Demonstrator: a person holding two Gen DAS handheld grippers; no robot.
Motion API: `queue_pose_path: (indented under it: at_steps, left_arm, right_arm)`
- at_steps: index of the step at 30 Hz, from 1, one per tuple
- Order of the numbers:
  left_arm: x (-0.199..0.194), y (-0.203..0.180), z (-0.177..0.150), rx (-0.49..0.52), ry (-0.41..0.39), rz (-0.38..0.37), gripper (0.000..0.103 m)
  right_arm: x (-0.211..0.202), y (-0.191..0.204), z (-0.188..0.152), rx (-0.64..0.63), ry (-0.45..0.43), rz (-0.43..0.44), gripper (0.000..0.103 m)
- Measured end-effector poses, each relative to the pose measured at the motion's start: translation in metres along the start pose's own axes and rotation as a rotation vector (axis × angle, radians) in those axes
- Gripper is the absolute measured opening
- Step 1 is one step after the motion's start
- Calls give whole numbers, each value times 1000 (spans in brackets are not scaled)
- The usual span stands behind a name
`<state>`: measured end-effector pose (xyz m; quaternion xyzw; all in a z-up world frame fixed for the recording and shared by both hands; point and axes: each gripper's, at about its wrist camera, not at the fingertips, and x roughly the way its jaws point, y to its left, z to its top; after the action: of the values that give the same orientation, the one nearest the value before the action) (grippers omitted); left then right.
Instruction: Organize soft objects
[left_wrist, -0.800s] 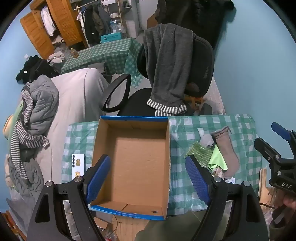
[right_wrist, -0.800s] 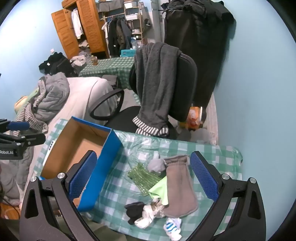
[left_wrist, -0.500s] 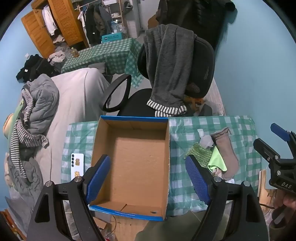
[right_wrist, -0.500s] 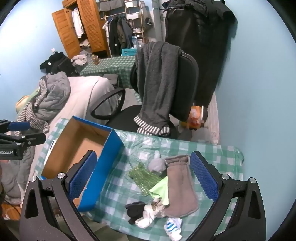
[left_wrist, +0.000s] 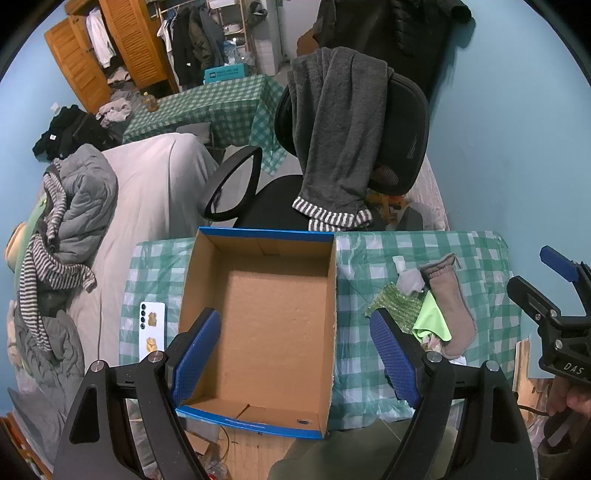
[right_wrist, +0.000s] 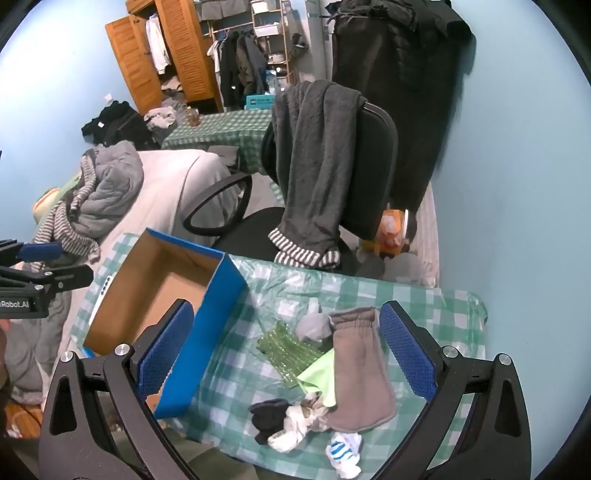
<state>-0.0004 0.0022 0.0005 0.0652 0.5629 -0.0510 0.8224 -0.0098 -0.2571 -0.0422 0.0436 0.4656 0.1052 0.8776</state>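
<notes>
An empty cardboard box (left_wrist: 266, 317) with blue outer walls (right_wrist: 207, 343) stands on the green checked table (left_wrist: 354, 266). Right of it lies a pile of soft things: a taupe sock (right_wrist: 358, 373), a lime green cloth (right_wrist: 319, 374), a green textured cloth (right_wrist: 286, 349), a grey piece (right_wrist: 312, 326), a black sock (right_wrist: 267, 415), white socks (right_wrist: 291, 432) and a blue-striped sock (right_wrist: 343, 450). The taupe sock also shows in the left wrist view (left_wrist: 448, 306). My left gripper (left_wrist: 295, 350) is open above the box. My right gripper (right_wrist: 288, 358) is open above the pile. Both are empty.
A white phone (left_wrist: 151, 325) lies on the table left of the box. Behind the table stands a black office chair (left_wrist: 399, 140) with a grey garment (left_wrist: 336, 140) draped on it. A bed with clothes (left_wrist: 74, 206) is at left. A blue wall (right_wrist: 517, 184) is at right.
Both views have shifted only slightly. The right gripper has crept a little nearer the pile. Nothing was taken hold of or let go.
</notes>
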Motion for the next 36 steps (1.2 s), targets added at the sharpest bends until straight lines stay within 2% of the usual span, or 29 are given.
queue_pose_path:
  at_steps: [36]
  left_arm:
    - [-2,-4,-5,-9,-2,2,84]
  right_arm:
    - [-5,1,-5,2,1,9,100]
